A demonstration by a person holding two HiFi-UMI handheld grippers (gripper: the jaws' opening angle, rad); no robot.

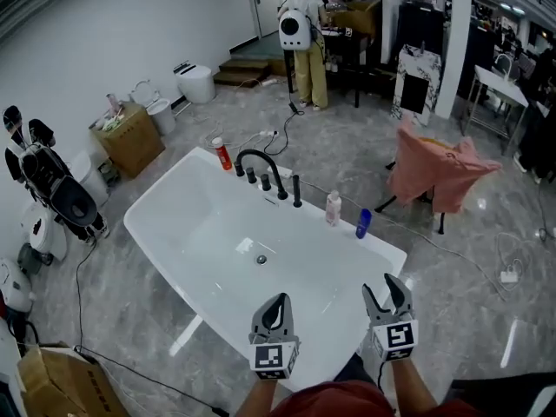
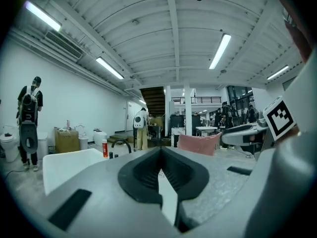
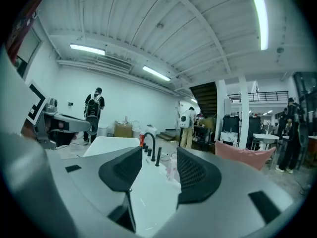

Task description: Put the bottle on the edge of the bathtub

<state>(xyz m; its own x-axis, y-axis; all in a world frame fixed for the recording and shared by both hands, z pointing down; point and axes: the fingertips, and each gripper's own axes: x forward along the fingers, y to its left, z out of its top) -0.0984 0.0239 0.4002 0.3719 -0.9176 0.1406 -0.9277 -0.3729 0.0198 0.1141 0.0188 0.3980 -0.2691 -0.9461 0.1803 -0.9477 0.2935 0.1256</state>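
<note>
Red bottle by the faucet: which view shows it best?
Head view: the red bottle stands whole on the bathtub rim, just left of the black faucet. The left gripper view shows it small and far off. The right gripper view shows a sliver beside the faucet.

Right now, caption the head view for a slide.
Left tongs shut, right tongs open, above a white bathtub with bottles on its far rim.

A white bathtub (image 1: pixel 174 224), black faucet (image 1: pixel 258 159), red bottle (image 1: pixel 223 155), pinkish bottle (image 1: pixel 333 208) and blue bottle (image 1: pixel 363 223).

Cardboard box (image 1: pixel 61 382) cut off btm-left
</note>
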